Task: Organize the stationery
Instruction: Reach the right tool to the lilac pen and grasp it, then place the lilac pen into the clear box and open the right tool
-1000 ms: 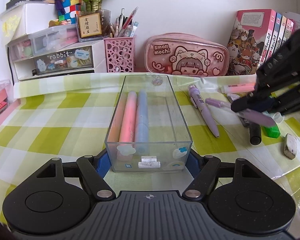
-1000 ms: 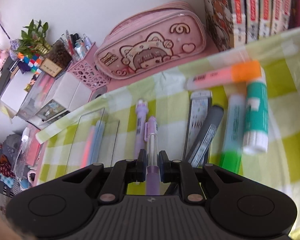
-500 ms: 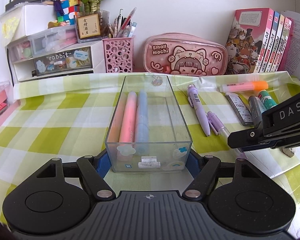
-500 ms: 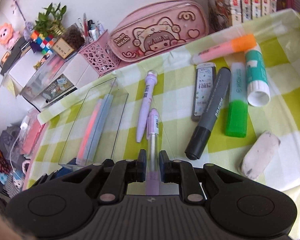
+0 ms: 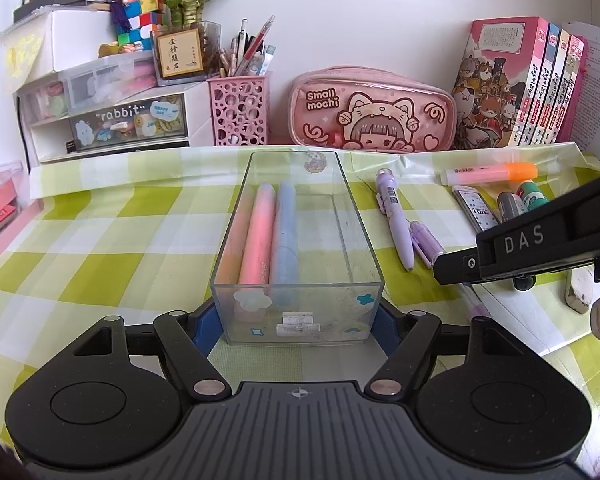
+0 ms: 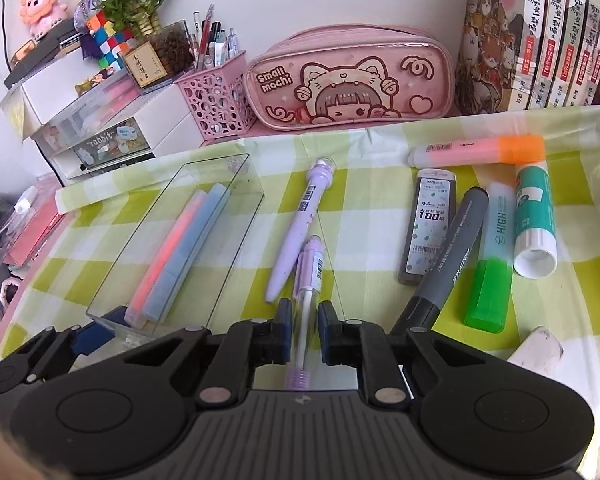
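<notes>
At the left, the left gripper (image 5: 296, 316) clamps the near end of the clear box (image 5: 296, 240) – inside lie a pink pen (image 5: 258, 236) and a blue pen (image 5: 285, 236). Right of the box a purple pen (image 6: 300, 224) rests on the checked cloth (image 6: 360, 216). Just beside it, the right gripper (image 6: 305, 326) is closed on a clear purple-capped pen (image 6: 308, 280), above the cloth. Further right – a grey marker (image 6: 452, 256), a green highlighter (image 6: 492, 264) and a glue stick (image 6: 534, 220).

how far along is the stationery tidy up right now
Early. Done: two pastel pens lie in the clear box, which the left gripper holds at its near end. In hand: the right gripper is shut on a purple mechanical pencil. Left on the cloth: purple pen, lead case, grey marker, both highlighters, glue stick, eraser.
</notes>
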Tool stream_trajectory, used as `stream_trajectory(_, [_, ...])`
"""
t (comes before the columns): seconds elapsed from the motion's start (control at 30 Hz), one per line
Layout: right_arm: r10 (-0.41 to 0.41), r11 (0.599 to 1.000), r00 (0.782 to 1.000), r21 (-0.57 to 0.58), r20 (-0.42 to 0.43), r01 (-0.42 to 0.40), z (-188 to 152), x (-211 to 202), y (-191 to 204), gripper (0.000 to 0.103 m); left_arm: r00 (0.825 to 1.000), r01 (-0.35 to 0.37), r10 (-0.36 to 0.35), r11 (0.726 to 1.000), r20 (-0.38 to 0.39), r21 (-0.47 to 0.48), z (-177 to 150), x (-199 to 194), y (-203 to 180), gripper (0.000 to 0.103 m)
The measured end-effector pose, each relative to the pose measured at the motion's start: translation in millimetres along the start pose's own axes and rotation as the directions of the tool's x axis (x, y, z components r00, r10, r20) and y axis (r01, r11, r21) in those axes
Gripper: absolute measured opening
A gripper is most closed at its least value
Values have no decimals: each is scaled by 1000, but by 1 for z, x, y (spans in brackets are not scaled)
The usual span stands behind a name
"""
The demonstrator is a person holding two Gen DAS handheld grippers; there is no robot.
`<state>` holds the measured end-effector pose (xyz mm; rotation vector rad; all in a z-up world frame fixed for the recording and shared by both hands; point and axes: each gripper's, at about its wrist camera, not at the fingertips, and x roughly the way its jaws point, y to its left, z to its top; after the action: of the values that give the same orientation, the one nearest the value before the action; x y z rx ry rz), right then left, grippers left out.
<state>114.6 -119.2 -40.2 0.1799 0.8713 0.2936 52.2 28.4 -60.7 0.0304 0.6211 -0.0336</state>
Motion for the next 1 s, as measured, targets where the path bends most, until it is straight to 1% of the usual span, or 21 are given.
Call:
stream_trajectory(0.13, [101,988,995,119,-11,-99,3,-2,-12,18,1000,3,-3,1000,5,-3,-2,-2,1,73])
stream_trajectory(0.23, [173,959,985,228,-4,-168,8,-4,-23,18,1000,5,-5,1000,5,-4,-2,-2,1,73])
stream_trajectory(0.33, [217,930,976,299,24,-215,19,-9,-30,18,1000,4,-4,1000,6,-1,-3,-3,1,73])
stream_trajectory(0.47, [270,899,961,345,51,-271,40,-15,-28,18,1000,10,-10,1000,9,-4,-4,-3,2,73])
stream_trajectory(0.57, [310,886,950,351,40,-304,54,-12,-16,18,1000,10,-10,1000,10,-4,-4,-3,2,73])
stream_trajectory(0.63, [323,889,946,338,10,-307,62,-6,-4,18,1000,10,-10,1000,10,-4,-4,-3,2,73])
stream_trajectory(0.77, [294,909,954,326,-54,-261,73,10,14,17,1000,10,-10,1000,10,-5,-4,-3,2,73])
stream_trajectory(0.87, [272,918,958,325,-94,-228,76,21,18,17,1000,10,-10,1000,10,-5,-4,-3,2,73])
stream_trajectory(1.0, [246,925,961,328,-124,-194,83,32,17,17,1000,13,-13,1000,9,-7,-4,-3,2,73])
